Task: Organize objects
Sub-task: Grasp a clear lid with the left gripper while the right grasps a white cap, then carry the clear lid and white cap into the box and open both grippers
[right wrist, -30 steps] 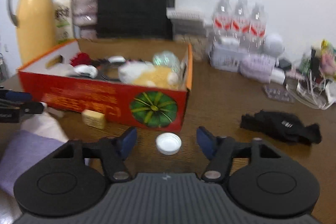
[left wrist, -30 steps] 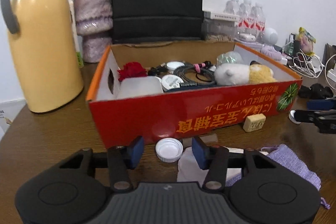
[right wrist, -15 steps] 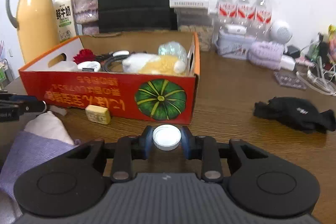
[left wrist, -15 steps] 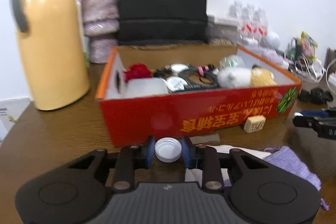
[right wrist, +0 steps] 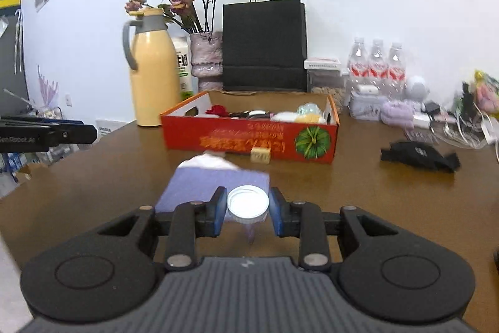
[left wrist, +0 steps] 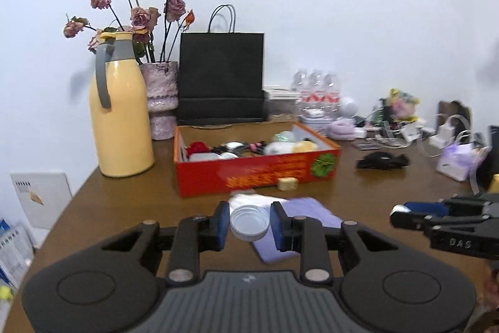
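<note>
My left gripper [left wrist: 249,225] is shut on a white bottle cap [left wrist: 249,223], held above the wooden table, well back from the red cardboard box [left wrist: 255,173]. My right gripper [right wrist: 248,206] is shut on a second white bottle cap [right wrist: 248,204], also lifted. The box [right wrist: 249,139] holds several small items: a red flower, cables, a plush toy. A purple pouch [left wrist: 307,213] with a white cloth lies on the table below both grippers; it also shows in the right wrist view [right wrist: 215,180]. A small beige tile [left wrist: 287,183] sits against the box front.
A yellow thermos jug [left wrist: 120,114], a flower vase [left wrist: 160,102] and a black paper bag [left wrist: 221,80] stand behind the box. Water bottles [right wrist: 375,64], a black glove [right wrist: 419,155], cables and small clutter fill the right side of the table.
Both grippers closed on their caps, then lifted and pulled back from the box; the view is now higher and farther away.
</note>
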